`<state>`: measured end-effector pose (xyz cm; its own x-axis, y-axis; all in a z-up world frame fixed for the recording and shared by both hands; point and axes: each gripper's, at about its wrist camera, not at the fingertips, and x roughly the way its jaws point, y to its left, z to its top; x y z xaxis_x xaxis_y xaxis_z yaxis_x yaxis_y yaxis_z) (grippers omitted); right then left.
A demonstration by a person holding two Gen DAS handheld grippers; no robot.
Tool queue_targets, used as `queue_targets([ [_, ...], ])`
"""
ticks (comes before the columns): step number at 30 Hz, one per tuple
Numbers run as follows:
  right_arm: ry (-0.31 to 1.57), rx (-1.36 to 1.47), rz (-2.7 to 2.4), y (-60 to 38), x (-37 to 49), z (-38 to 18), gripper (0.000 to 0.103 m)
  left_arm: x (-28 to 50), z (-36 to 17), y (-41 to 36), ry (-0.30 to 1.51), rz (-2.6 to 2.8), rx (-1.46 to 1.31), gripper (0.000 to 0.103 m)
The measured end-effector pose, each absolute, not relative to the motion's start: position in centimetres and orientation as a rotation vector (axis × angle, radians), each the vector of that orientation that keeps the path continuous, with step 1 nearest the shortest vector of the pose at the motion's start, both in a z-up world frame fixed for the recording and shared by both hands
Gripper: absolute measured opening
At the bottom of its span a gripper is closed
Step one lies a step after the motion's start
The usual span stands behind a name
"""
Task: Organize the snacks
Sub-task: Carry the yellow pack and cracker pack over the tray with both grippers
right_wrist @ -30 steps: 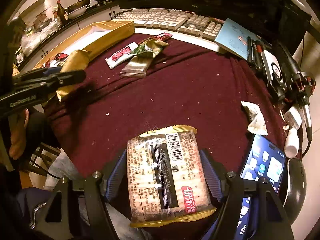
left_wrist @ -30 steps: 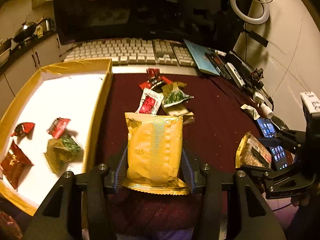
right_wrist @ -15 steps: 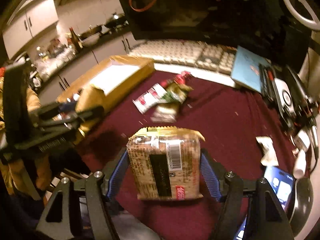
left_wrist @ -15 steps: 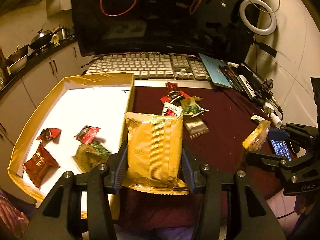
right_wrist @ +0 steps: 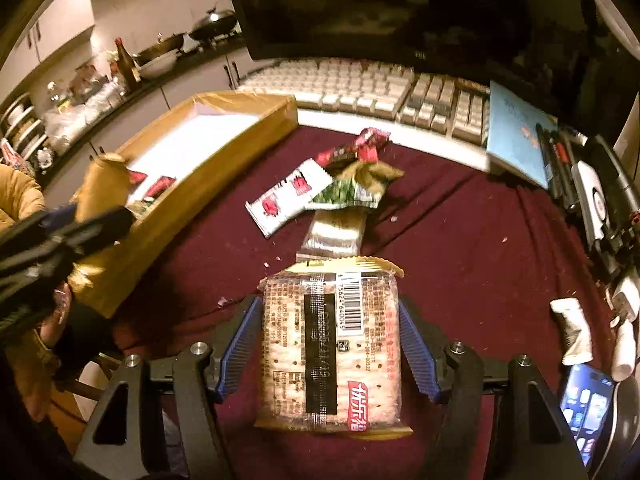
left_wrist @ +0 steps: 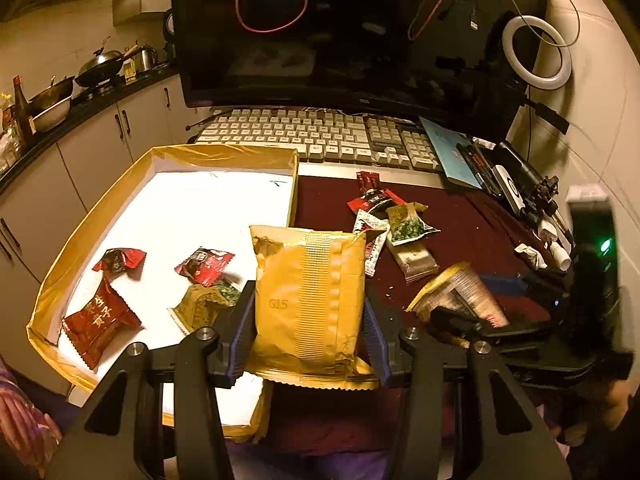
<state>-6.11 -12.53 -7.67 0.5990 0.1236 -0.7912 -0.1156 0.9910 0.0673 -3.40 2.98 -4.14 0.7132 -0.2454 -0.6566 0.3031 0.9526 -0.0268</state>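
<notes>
My left gripper (left_wrist: 308, 320) is shut on a yellow snack bag (left_wrist: 310, 300) and holds it over the right wall of the gold-rimmed tray (left_wrist: 294, 184). Several small snack packets (left_wrist: 102, 318) lie in the tray. My right gripper (right_wrist: 330, 328) is shut on a cracker pack (right_wrist: 330, 352) above the maroon tablecloth (right_wrist: 460, 220); it also shows in the left wrist view (left_wrist: 456, 296). A heap of loose snack packets (left_wrist: 390, 224) lies on the cloth, also seen in the right wrist view (right_wrist: 320, 192).
A keyboard (left_wrist: 316, 136) and a monitor (left_wrist: 352, 36) stand behind the cloth. A blue notebook (right_wrist: 516, 132), pens and gadgets lie at the right. A phone (right_wrist: 586, 408) and a white wrapper (right_wrist: 574, 330) lie at the right edge. A kitchen counter (left_wrist: 60, 108) is far left.
Both grippers have risen and pulled back with their packs still held. The left gripper has shifted left over the tray wall. The right gripper has come closer to the left one.
</notes>
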Motion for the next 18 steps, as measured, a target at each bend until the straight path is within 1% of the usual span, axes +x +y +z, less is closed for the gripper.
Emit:
queue_targets([
  [6,0.955,-0.06,0.096,-11.9,-7.0,-9.4,0.08,-2.8,-4.1,3.9,0.733,-0.289,0.07,0.047],
  [7,0.939,-0.064,0.094,-11.9,-7.4,-9.5,0.079,-2.6,-4.1,4.1,0.741,-0.289,0.06,0.047],
  [8,0.925,-0.048,0.092,-12.2,-7.8,-9.4,0.073,-2.2,-4.1,4.5,0.751,-0.288,0.049,0.047],
  [9,0.925,-0.048,0.092,-12.2,-7.8,-9.4,0.07,-2.0,-4.1,4.8,0.757,-0.286,0.044,0.047],
  [13,0.905,-0.001,0.09,-12.6,-7.7,-9.0,0.07,-0.7,-4.4,6.3,0.79,-0.284,0.01,0.047],
  [18,0.809,0.074,0.157,-12.2,-7.7,-6.2,0.07,0.6,-4.7,8.5,0.81,-0.229,-0.013,0.047],
])
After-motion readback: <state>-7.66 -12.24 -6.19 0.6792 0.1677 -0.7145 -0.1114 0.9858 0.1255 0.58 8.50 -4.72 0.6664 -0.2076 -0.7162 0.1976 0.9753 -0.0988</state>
